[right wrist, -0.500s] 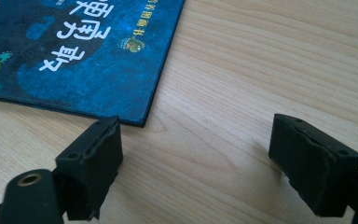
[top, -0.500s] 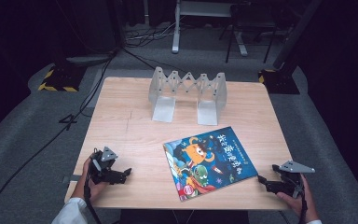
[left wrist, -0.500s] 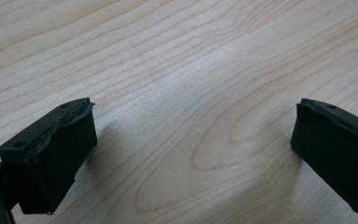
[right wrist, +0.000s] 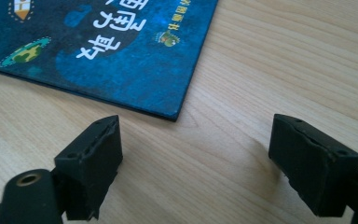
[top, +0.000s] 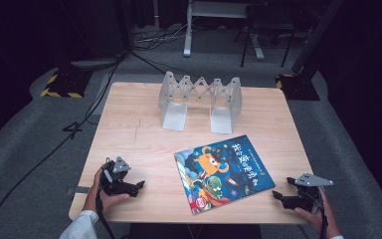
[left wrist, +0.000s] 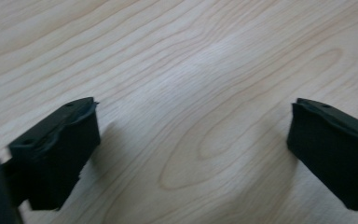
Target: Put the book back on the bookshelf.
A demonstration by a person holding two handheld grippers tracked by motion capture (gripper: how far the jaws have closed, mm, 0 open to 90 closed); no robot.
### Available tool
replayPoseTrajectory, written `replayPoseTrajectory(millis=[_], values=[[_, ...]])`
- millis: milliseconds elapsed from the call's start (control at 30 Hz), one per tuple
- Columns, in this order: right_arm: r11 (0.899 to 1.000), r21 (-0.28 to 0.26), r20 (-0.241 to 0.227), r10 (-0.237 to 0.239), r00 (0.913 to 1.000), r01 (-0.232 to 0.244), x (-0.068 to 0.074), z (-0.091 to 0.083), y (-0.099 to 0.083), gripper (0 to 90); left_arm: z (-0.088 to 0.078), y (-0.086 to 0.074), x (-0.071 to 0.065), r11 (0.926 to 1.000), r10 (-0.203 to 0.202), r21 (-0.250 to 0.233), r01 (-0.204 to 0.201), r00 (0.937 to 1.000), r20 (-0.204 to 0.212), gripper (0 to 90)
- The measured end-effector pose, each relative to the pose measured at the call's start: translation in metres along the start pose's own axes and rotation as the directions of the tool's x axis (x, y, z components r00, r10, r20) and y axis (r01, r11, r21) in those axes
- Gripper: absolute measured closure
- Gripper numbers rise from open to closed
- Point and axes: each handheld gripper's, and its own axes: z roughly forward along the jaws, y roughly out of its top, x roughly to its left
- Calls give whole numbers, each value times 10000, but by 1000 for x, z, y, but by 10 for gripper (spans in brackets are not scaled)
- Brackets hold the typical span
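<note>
Book (top: 223,172) covers lay flat on the wooden table (top: 129,129), the picture book resting toward the near right part of the top, turned at an angle with its blue illustrated front upward. The right gripper (top: 278,198) sat low at the near right edge of the table, just beside the book's near right corner, its jaws spread wide with nothing between them. In the right gripper view the book's corner (right wrist: 175,114) pointed into the gap ahead of the two black jaws, near them but not touching either pad, with bare wood between. The left gripper (top: 138,186) rested at the near left part of the table, well apart from the book, pointing toward it, its jaws also standing wide and empty; the left gripper view showed plain wood grain (left wrist: 191,93) between and beyond them.

Farther back, near the far edge of the table, stood a grey expanding book rack (top: 200,102), apart from the book and from both grippers.

The book's far and left parts were cut off in the right gripper view, leaving a few white characters and small drawings. In the high view the cover's title was too small to read. The person's hands were partly covered by the grippers, and the dark surroundings were hard to make out.
</note>
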Motion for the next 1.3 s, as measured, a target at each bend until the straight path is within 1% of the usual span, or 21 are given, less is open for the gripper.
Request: replayPoseTrajectory(millis=[100, 133, 200, 233, 267, 367, 433, 567, 700, 733, 767, 833, 867, 900, 933, 967, 1067, 1167, 1200, 1233, 1300], values=[[9999, 119, -80, -68, 9999, 69, 1, 1, 2, 175, 5, 6, -3, 10000, 37, -56, -36, 9999, 114, 96], [9998, 152, -135, -88, 9999, 90, 3, 2, 3, 175, 8, 10, -4, 9998, 202, -50, -201, 9996, 218, 101], [9993, 172, -374, -334, 9987, 341, 9, 4, 6, 174, 12, 16, -6, 9995, 281, -120, -276, 9985, 474, 153], [9988, 165, -482, -452, 9978, 461, 12, 6, 8, 174, 15, 20, -8, 9990, 441, -52, -439, 9980, 452, 167], [9986, 147, -567, -506, 9971, 516, 14, 7, 9, 174, 18, 24, -10, 9989, 465, -2, -466, 9976, 521, 156], [9983, 128, -579, -560, 9967, 569, 18, 11, 12, 174, 25, 36, -18, 9970, 742, -273, -720, 9931, 911, 182], [9987, 166, -499, -467, 9977, 476, 20, 14, 15, 175, 32, 47, -23, 9944, 1009, -439, -960, 9863, 1306, 180], [9986, 147, -535, -503, 9973, 511, 23, 19, 20, 179, 44, 67, -33, 9868, 1436, -982, -1286, 9759, 1646, 181], [9982, 141, -619, -566, 9965, 575, 24, 22, 23, 179, 60, 87, -36, 9859, 1311, -1320, -1029, 9650, 2272, 172], [9983, 157, -590, -557, 9967, 567, 24, 23, 24, 178, 65, 93, -37, 9862, 1351, -1262, -1069, 9608, 2420, 171], [9979, 174, -654, -606, 9960, 618, 25, 24, 25, 178, 69, 97, -39, 9855, 1441, -1229, -1172, 9601, 2397, 171], [9976, 182, -682, -651, 9955, 665, 25, 24, 26, 177, 78, 105, -44, 9815, 1808, -1007, -1627, 9611, 2090, 172], [9974, 168, -731, -686, 9950, 700, 25, 25, 26, 177, 84, 109, -46, 9810, 1884, -895, -1723, 9558, 2258, 173], [9971, 173, -770, -723, 9944, 738, 25, 25, 26, 177, 84, 109, -46, 9810, 1884, -895, -1723, 9558, 2258, 179], [9971, 173, -770, -723, 9944, 738, 25, 25, 26, 177, 86, 111, -46, 9799, 1952, -864, -1798, 9532, 2309, 179], [9966, 174, -833, -793, 9934, 810, 25, 25, 27, 177, 93, 115, -48, 9783, 2044, -795, -1911, 9524, 2262, 186], [9964, 192, -848, -804, 9931, 823, 26, 26, 27, 172, 98, 117, -50, 9793, 2018, -676, -1910, 9496, 2399, 185], [9964, 193, -857, -801, 9931, 820, 26, 26, 28, 169, 103, 120, -49, 9837, 1792, -618, -1689, 9484, 2617, 161], [9965, 186, -855, -792, 9932, 811, 26, 26, 28, 168, 104, 121, -49, 9838, 1791, -573, -1699, 9448, 2744, 164], [9967, 194, -811, -770, 9937, 788, 27, 27, 28, 159, 105, 122, -48, 9849, 1733, -505, -1658, 9382, 2996, 163], [9966, 243, -792, -763, 9939, 785, 28, 27, 28, 154, 105, 121, -48, 9856, 1688, -499, -1613, 9384, 3015, 163]])
